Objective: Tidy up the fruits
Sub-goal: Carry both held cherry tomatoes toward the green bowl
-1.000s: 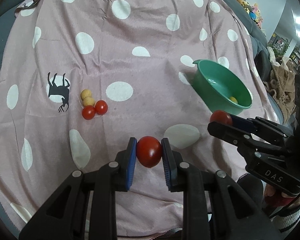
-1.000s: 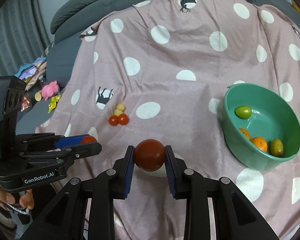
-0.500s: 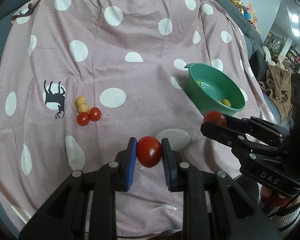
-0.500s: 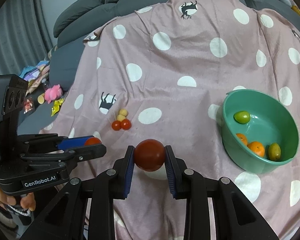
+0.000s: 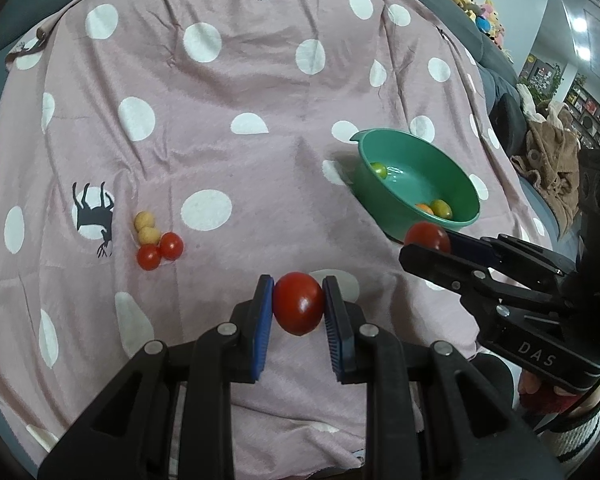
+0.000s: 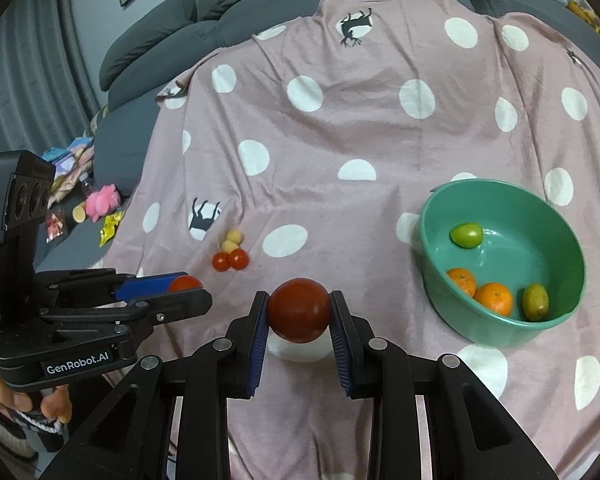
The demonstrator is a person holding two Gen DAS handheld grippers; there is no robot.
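Right wrist view puts the green bowl (image 6: 500, 332) near the blanket's (image 6: 340, 140) right edge, right of and just beyond the right gripper (image 6: 299, 312), clamped on a large tomato (image 6: 299, 310). That hand is likely nearer. The left gripper (image 5: 298, 306) pinches a second tomato (image 5: 298, 303). Compared with a second ago, both cameras sit higher and the bowl looks farther away. Small fruits (image 5: 156, 242) lie leftward.

Black gripper (image 5: 299, 308) frames, blue-padded fingers (image 5: 262, 312), seemingly ribbed.
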